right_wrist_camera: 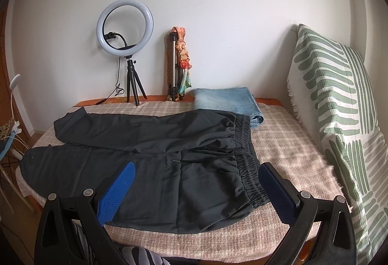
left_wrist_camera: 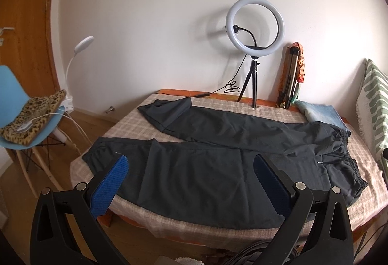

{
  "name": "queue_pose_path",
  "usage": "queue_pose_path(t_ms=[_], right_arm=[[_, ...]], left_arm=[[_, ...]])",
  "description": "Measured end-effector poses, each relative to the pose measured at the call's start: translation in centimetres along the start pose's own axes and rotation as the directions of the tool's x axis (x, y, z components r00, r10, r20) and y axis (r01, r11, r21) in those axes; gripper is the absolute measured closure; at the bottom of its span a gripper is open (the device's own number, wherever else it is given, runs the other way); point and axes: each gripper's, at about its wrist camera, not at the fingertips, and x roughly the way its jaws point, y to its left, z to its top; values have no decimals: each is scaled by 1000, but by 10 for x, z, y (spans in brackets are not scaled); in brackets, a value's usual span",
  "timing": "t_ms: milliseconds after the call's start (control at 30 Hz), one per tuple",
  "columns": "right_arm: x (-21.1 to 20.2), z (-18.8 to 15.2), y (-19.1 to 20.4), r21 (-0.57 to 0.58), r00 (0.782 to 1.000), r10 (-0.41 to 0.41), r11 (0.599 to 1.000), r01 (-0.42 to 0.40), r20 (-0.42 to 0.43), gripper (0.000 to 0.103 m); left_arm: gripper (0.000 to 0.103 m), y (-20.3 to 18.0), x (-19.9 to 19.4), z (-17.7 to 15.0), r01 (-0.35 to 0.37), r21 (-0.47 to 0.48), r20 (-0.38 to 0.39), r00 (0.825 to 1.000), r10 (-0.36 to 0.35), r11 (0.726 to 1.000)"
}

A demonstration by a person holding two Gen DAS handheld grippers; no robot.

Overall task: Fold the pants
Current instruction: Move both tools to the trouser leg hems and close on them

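Black pants [left_wrist_camera: 206, 168] lie spread flat on the checked cloth of the table [left_wrist_camera: 126, 124], waistband at the right, both legs running left. The far leg's cuff is folded back on itself. In the right wrist view the pants [right_wrist_camera: 150, 168] show the elastic waistband [right_wrist_camera: 247, 163] and a drawstring. My left gripper [left_wrist_camera: 191, 163] is open and empty, held above the near leg at the table's front edge. My right gripper [right_wrist_camera: 196, 170] is open and empty, held above the near waistband corner.
A ring light on a small tripod [left_wrist_camera: 254, 29] and a folded tripod [left_wrist_camera: 291, 75] stand at the table's back. Folded blue jeans [right_wrist_camera: 228, 102] lie behind the waistband. A striped cushion [right_wrist_camera: 339, 119] stands at the right. A blue chair [left_wrist_camera: 21, 104] stands at the left.
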Motion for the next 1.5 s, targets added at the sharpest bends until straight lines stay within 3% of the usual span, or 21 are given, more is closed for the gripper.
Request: queue_pose_path(t_ms=[200,333,700,967,1267,1400,1500], right_arm=[[22,18,13,-40,998,57,998,-57,-9,0],[39,33,26,-71,994,106,992,-108,-27,0],[90,86,79,-197,981,180,961,-192,-76,1],[138,129,115,-222,969,224,945,-242,-103,1],[216,152,164,-272,941,273,907,-321,-202,1],[261,147,183,-330,925,279,874,-356,-259,6],[296,144,190,-344,914,266,865,-366,-306,10]], left_arm=[[0,16,26,9,-55,25,-40,998,56,998],[0,20,33,17,-91,53,-17,996,92,994],[0,29,70,43,-93,99,10,996,92,991],[0,45,107,58,-99,112,10,995,98,989],[4,87,188,91,12,48,-102,995,-7,999],[9,104,239,115,50,7,-171,984,-48,999],[16,110,283,131,35,-16,-220,975,-38,999]])
